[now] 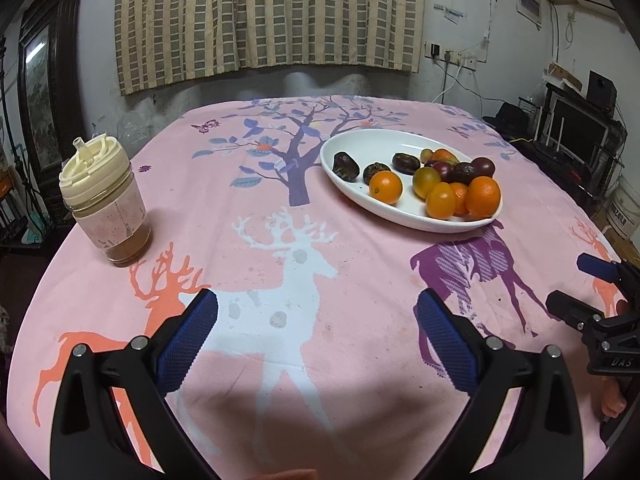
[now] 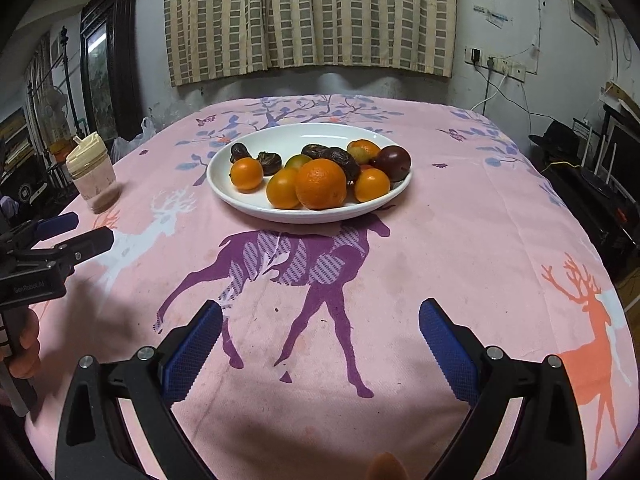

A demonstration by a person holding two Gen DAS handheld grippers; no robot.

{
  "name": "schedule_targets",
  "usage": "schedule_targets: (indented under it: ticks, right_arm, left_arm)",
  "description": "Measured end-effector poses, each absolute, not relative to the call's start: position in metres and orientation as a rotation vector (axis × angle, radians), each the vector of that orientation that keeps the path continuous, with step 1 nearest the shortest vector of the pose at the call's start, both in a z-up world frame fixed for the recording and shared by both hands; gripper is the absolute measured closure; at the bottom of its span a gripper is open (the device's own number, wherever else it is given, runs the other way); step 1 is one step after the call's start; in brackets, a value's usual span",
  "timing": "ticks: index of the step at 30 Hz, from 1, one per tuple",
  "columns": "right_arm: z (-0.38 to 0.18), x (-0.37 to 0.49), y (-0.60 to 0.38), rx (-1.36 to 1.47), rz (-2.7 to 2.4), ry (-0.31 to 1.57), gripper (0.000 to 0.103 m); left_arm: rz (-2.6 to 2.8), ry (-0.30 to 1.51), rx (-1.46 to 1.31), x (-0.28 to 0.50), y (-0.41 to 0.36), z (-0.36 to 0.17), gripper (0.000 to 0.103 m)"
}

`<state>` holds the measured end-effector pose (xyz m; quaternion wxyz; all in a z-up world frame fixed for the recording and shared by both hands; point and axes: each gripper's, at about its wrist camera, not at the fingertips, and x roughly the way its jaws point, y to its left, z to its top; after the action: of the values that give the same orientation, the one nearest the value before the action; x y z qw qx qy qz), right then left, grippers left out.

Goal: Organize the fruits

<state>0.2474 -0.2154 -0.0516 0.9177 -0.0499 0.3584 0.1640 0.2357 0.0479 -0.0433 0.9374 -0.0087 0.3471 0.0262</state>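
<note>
All fruit sits in the white plate; the left gripper and right gripper hang spread wide and empty, so sorting looks either finished or unstarted

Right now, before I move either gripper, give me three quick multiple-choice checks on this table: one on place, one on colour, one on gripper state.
1. Where is the fruit?
A. on the cloth
B. in the white plate
C. in the cup

2. What colour is the cup lid?
A. cream
B. red
C. black

3. How do both grippers stand?
A. open, empty
B. shut on fruit
C. one holds the cup

Answers:
1 B: all the fruit lies in the white plate.
2 A: the lidded cup has a cream lid.
3 A: the left gripper and the right gripper both gape over bare tablecloth.
</note>
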Motion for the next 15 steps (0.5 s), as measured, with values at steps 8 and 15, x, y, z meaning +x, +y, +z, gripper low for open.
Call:
schedule_targets:
  ticks: [8, 15]
  right_arm:
    - [-0.0517, 0.2478, -0.2151, -0.11, 0.336, 0.737, 0.004]
    - [-0.0519, 0.2481, -0.2151, -0.107, 0.334, 0.739, 0.004]
  left_arm:
    - [0.035, 0.706, 0.005, 0.2346, 0.0426, -0.0436, 0.005]
    - [0.029, 0.709, 0.012, 0.2342, 0.0414, -0.0448, 0.005]
